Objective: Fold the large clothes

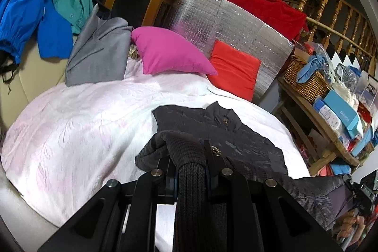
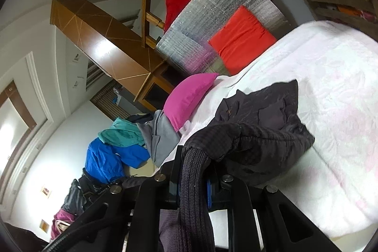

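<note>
Both claws pinch the dark jacket's ribbed hem.
Left gripper [image 1: 189, 157] and right gripper [image 2: 196, 171] clamp the jacket [image 1: 224, 134]; white blanket [image 1: 82, 122] bare leftward; two cushions.

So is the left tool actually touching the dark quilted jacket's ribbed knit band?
Touching. The left wrist view shows the left tool shut on the dark quilted jacket's ribbed knit band, which runs between its fingers.
</note>
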`<move>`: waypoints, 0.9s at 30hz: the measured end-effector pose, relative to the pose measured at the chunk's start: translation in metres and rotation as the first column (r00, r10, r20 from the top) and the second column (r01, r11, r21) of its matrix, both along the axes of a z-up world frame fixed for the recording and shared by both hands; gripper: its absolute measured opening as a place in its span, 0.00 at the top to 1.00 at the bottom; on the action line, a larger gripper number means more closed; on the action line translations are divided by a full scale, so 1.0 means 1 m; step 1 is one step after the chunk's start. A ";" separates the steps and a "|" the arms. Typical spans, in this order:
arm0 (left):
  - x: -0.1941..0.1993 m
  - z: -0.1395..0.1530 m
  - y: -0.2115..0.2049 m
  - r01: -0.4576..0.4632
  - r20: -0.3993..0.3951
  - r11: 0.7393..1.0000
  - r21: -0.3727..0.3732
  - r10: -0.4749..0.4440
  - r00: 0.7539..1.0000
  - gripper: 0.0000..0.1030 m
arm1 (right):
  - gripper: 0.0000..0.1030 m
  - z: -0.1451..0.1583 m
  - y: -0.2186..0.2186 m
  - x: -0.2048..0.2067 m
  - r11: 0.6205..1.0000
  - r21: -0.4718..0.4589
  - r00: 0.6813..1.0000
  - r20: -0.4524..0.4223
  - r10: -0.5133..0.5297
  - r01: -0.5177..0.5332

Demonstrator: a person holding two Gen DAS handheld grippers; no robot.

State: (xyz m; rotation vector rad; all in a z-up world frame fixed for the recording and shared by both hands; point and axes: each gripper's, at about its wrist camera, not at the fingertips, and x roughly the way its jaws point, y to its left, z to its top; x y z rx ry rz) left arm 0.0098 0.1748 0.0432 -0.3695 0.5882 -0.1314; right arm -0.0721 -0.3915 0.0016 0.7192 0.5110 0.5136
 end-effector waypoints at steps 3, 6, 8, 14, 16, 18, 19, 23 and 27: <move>0.015 0.000 -0.004 -0.019 -0.004 1.000 0.021 0.019 1.000 0.83 | 0.85 0.003 0.002 0.016 1.000 -0.024 1.000 0.010 -0.013 0.013; 0.030 -0.004 -0.010 -0.042 -0.022 0.997 0.057 0.043 0.999 0.83 | 0.85 0.003 0.004 0.033 0.999 -0.043 1.000 0.009 -0.028 0.029; 0.038 -0.007 -0.013 -0.054 -0.039 0.995 0.082 0.058 0.998 0.83 | 0.85 0.002 0.006 0.044 0.997 -0.061 0.999 0.004 -0.042 0.042; 0.056 -0.015 -0.021 -0.074 -0.072 0.989 0.126 0.084 0.994 0.83 | 0.85 -0.003 0.008 0.068 0.994 -0.071 0.996 -0.027 -0.088 0.086; 0.061 -0.015 -0.023 -0.078 -0.075 0.987 0.139 0.089 0.993 0.83 | 0.85 -0.004 0.008 0.072 0.993 -0.069 0.995 -0.030 -0.094 0.092; 0.064 -0.015 -0.024 -0.081 -0.076 0.987 0.142 0.092 0.993 0.83 | 0.85 -0.003 0.009 0.075 0.993 -0.075 0.995 -0.029 -0.098 0.096; 0.066 -0.015 -0.024 -0.082 -0.078 0.986 0.142 0.094 0.992 0.83 | 0.85 -0.003 0.010 0.077 0.992 -0.079 0.995 -0.029 -0.099 0.096; 0.075 -0.017 -0.025 -0.085 -0.084 0.986 0.146 0.098 0.992 0.83 | 0.85 -0.003 0.010 0.082 0.991 -0.089 0.994 -0.031 -0.103 0.100; 0.084 -0.018 -0.028 -0.086 -0.088 0.985 0.150 0.100 0.991 0.83 | 0.85 -0.004 0.010 0.090 0.990 -0.090 0.993 -0.036 -0.113 0.109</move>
